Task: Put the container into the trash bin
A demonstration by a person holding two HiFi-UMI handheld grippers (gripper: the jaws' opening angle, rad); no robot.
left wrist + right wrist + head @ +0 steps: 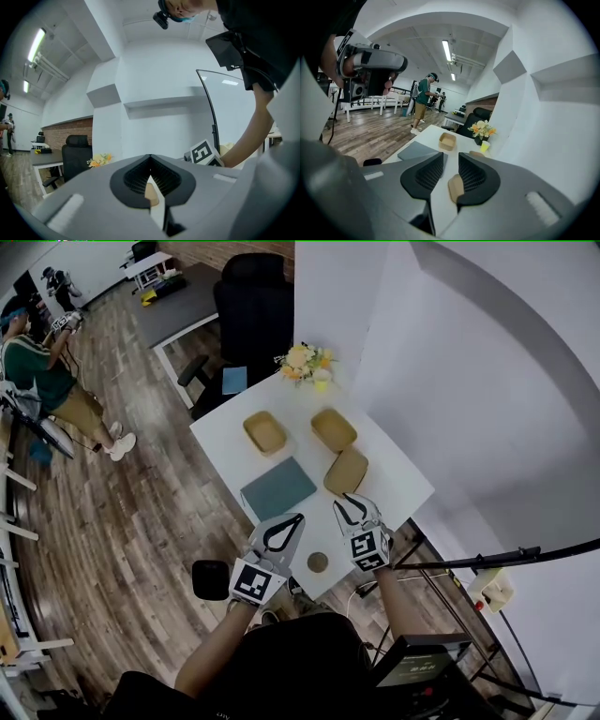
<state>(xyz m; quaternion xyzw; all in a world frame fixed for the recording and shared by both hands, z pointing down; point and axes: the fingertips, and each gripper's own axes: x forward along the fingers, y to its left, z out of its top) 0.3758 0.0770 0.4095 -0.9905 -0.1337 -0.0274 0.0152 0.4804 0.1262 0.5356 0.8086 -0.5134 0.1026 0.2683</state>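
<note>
Wood floor [141, 512] runs round a white counter [398, 474]. Left of the mat [278, 487], down on the floor, sits a black thing that I take for the bin [211, 579]. At the mat's near edge hovers the left gripper [297, 518], its jaws closed on nothing. Beyond the mat lies the first container [265, 432], open and empty. Beyond the mat and to its right lies the second container [334, 429], also empty. Just right of the mat lies the third container [346, 472]; I cannot make out its inside. The right gripper [357, 504] hangs just short of it, jaws apart with nothing pressed between them. The step in hand looks like the reach. Next the right jaws should straddle that container's rim, close, lift, and carry it past the mat to the bin.
</note>
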